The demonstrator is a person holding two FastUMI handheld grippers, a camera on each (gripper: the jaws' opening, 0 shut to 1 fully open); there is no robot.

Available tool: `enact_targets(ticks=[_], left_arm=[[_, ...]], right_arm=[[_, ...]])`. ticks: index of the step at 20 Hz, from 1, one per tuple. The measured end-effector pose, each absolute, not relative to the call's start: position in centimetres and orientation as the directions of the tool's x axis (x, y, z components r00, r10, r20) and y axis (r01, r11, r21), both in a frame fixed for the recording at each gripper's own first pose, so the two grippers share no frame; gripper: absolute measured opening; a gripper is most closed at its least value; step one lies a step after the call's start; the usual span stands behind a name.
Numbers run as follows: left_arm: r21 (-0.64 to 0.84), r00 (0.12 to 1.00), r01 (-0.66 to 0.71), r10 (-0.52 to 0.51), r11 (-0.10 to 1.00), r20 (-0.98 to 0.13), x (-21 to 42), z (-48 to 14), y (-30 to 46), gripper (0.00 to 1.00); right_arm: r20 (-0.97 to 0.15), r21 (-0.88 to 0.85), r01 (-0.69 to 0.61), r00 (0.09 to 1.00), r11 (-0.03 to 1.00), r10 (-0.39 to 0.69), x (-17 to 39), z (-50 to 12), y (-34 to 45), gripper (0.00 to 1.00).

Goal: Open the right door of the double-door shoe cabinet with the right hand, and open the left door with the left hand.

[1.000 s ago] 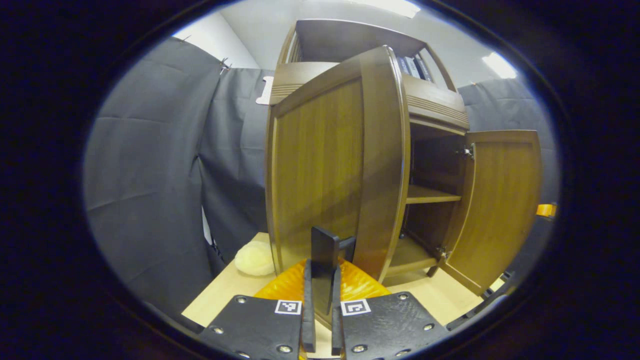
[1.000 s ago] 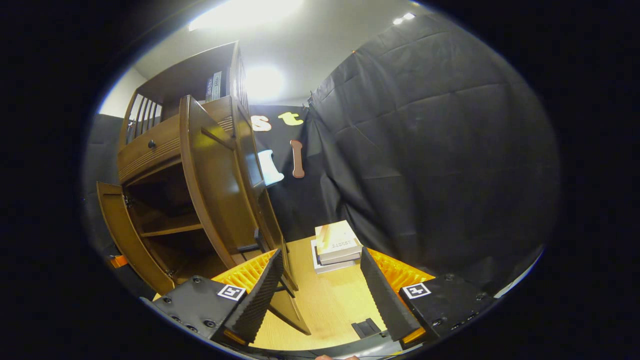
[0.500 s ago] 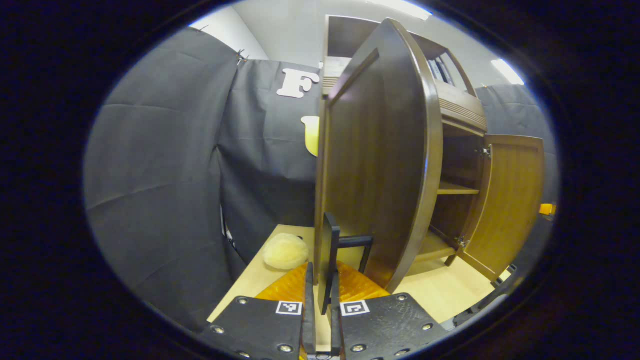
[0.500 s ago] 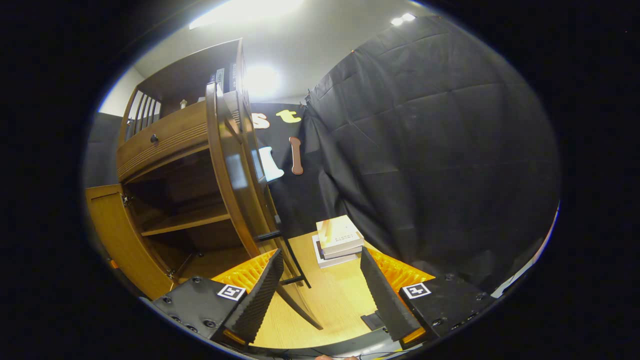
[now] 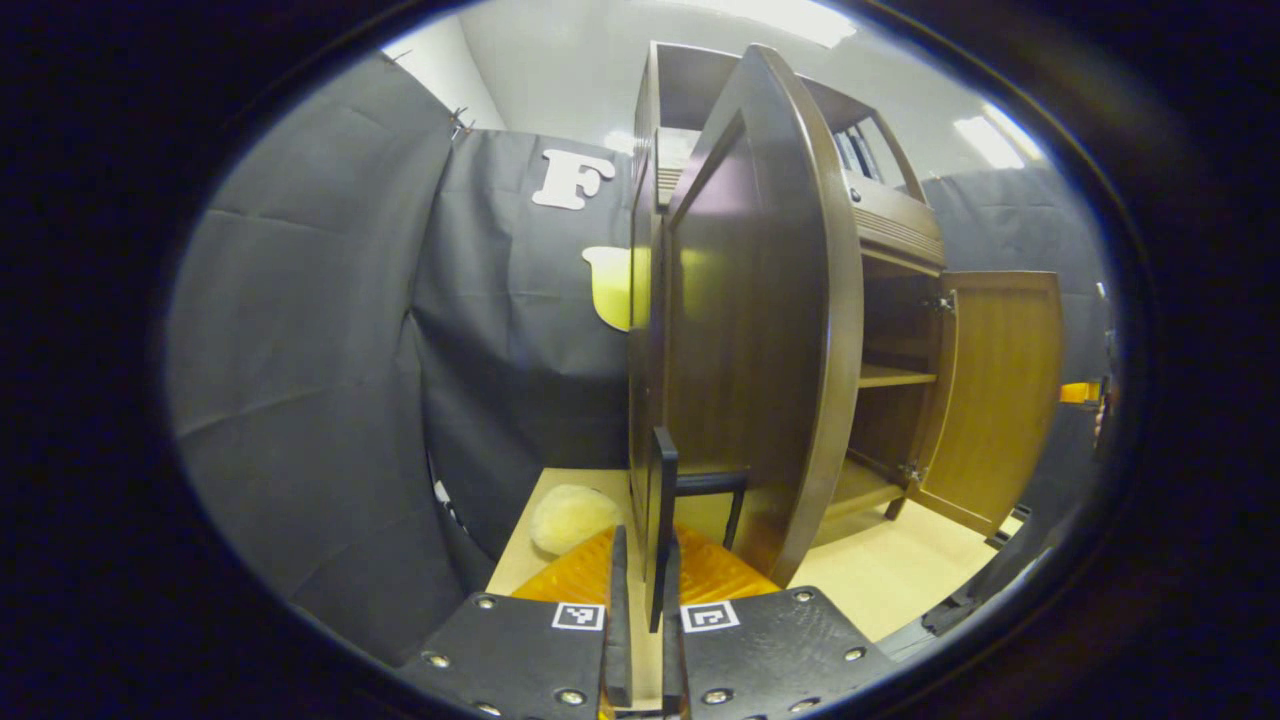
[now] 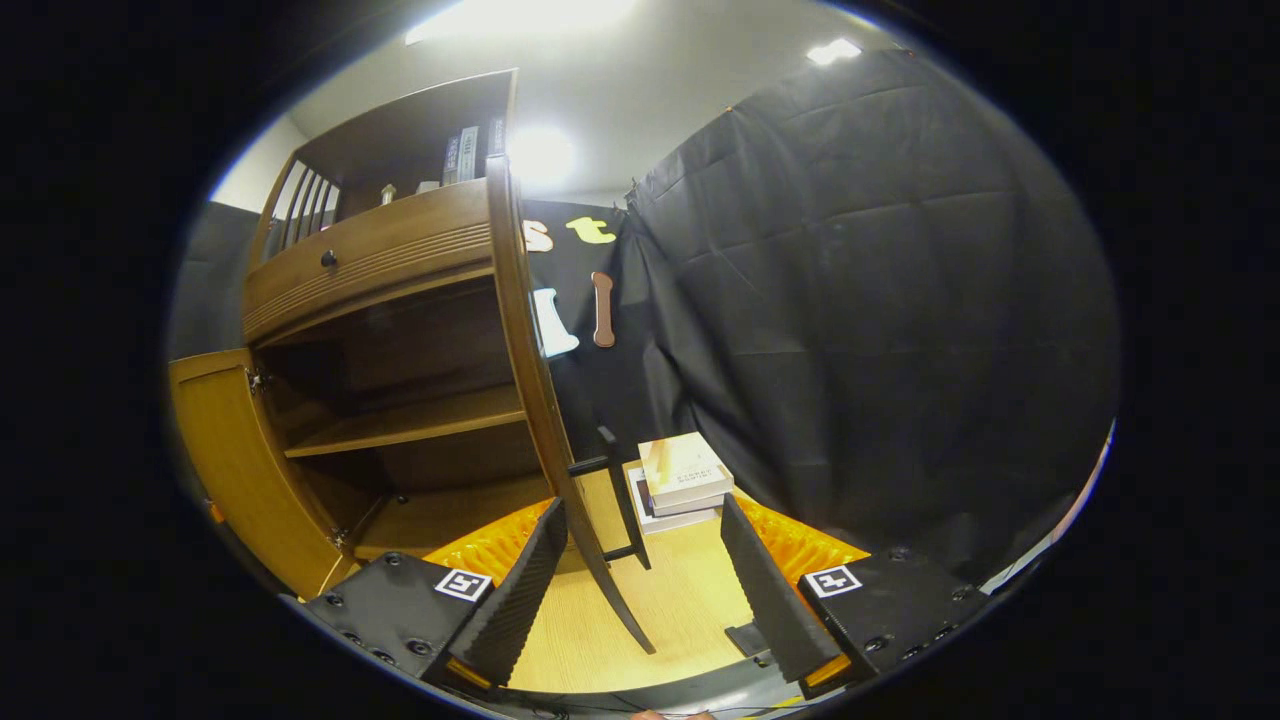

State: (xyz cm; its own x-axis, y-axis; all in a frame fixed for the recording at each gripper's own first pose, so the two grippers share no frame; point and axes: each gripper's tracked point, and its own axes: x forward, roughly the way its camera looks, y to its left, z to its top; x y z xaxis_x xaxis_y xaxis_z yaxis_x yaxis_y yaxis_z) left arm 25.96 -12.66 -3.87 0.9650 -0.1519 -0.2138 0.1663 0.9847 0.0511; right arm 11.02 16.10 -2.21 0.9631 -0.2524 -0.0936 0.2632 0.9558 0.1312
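Observation:
The brown double-door shoe cabinet stands with both doors swung out. In the left gripper view, the left door is seen almost edge-on, and my left gripper is shut on its black bar handle. The right door stands wide behind it. In the right gripper view, the right door is edge-on with its black handle just ahead of my right gripper. That gripper is open and touches nothing. The left door shows at the far left, with bare shelves between the doors.
A cream fluffy item lies on the light wooden floor beside the cabinet's left side. A stack of books sits by the black cloth wall, right of the right door. A drawer with a knob tops the doors.
My left gripper has pulled the left door further out, from half open to nearly edge-on. The right door now shows edge-on to the right gripper, which has stayed open.

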Motion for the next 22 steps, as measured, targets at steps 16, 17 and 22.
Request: enact_targets(ticks=[16, 17, 22], left_arm=[[0.107, 0.997, -0.06, 0.064, 0.992, -0.039, 23.4, 1.9, -10.7, 0.77], [0.107, 0.996, -0.08, 0.083, 0.991, -0.023, 22.9, 2.7, -10.6, 0.86], [0.117, 0.985, -0.173, 0.173, 0.978, 0.017, 22.2, 4.1, -10.9, 0.95]], right_arm=[[-0.168, 0.106, 0.173, 0.974, 0.979, -0.154, 10.8, -4.8, 21.6, 0.98], [-0.165, 0.099, 0.171, 0.974, 0.98, -0.153, 10.8, -4.4, 21.6, 0.98], [-0.152, 0.132, 0.182, 0.975, 0.974, -0.162, 9.6, -2.4, 22.1, 0.98]])
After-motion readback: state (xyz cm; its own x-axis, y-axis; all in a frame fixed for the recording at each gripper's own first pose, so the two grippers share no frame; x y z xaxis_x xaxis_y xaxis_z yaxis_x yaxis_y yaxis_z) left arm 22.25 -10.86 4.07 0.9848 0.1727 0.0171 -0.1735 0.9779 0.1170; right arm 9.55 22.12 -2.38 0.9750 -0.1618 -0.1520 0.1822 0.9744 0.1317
